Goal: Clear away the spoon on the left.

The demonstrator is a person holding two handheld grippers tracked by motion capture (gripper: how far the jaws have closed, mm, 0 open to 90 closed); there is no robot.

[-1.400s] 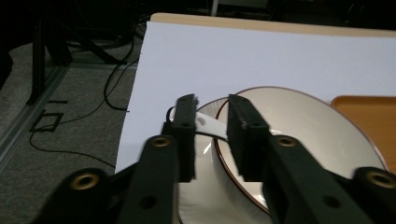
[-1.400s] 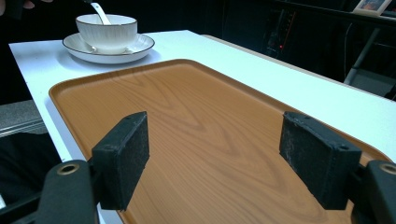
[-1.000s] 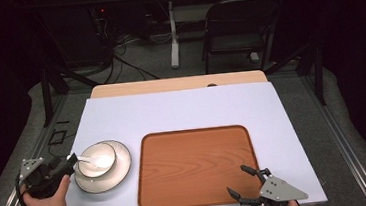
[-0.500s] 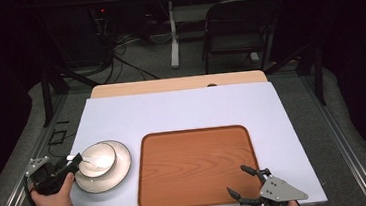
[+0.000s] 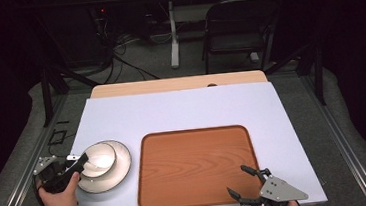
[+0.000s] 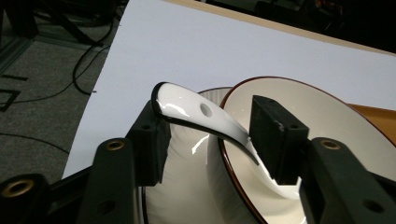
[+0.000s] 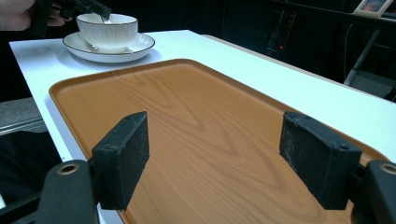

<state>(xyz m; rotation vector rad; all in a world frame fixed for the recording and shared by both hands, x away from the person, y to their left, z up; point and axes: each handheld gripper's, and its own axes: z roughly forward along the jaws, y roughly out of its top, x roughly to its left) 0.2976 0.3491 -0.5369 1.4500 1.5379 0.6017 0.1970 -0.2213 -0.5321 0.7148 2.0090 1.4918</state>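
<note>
A: Left claw [image 5: 72, 163] low at the table's [image 5: 181, 108] left edge, jaws apart around the white spoon [image 6: 201, 119] handle; spoon resting in the bowl [image 5: 98, 159] on its saucer [image 5: 119, 173].

B: Pulled back leftward since a second ago. Right claw [image 5: 245, 180] wide open, empty, parked over the tray [image 5: 196, 167].

tray [image 5: 196, 167] bare, bowl [image 5: 98, 159] crowds left tongs [image 6: 205, 140]

No text, label, brand, number or sign can be read on anything in these pictures.
</note>
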